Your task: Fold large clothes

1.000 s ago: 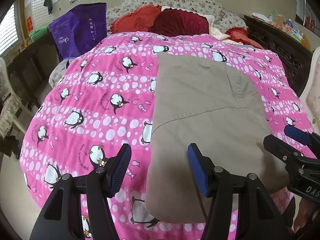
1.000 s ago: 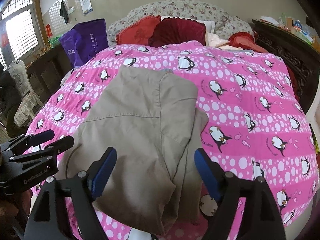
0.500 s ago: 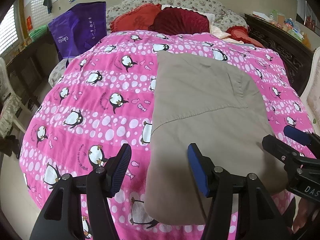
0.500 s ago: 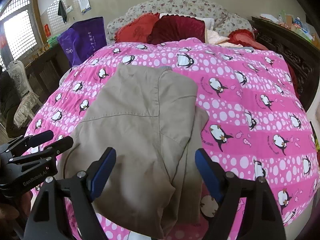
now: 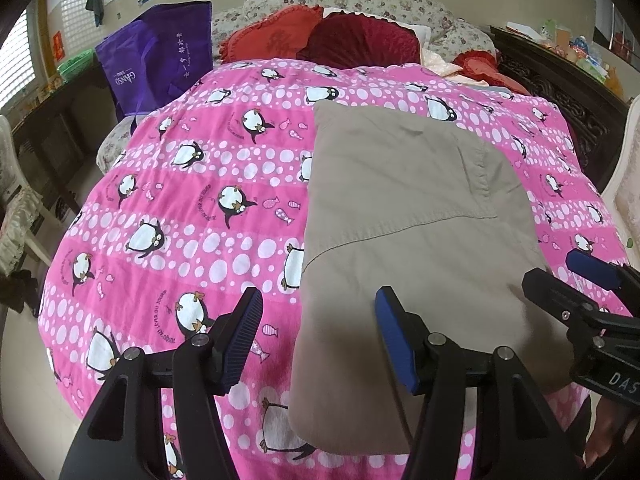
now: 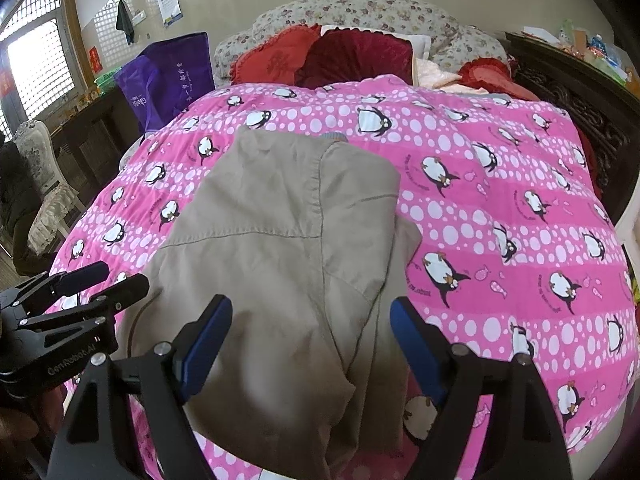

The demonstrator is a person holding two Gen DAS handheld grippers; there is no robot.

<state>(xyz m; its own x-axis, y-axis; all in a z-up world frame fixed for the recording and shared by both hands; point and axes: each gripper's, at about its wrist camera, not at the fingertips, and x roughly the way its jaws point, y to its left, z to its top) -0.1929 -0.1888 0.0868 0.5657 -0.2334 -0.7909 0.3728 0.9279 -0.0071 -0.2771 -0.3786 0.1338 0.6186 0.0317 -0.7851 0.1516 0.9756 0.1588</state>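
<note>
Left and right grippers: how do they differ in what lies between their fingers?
The left gripper straddles the left edge of the tan garment, so pink penguin quilt shows under its left finger. The right gripper hangs over the garment's middle, with only cloth between its fingers. Both are open, hold nothing, and have blue pads.

A pink penguin quilt (image 5: 192, 208) covers the bed, red pillows (image 5: 360, 36) and a purple bag (image 5: 160, 56) behind.

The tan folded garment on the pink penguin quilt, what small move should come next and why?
Probably lower both grippers to the near hem of the tan folded garment and pinch it: left gripper and right gripper hover with jaws open, holding nothing, and the near edge lies unevenly.
</note>
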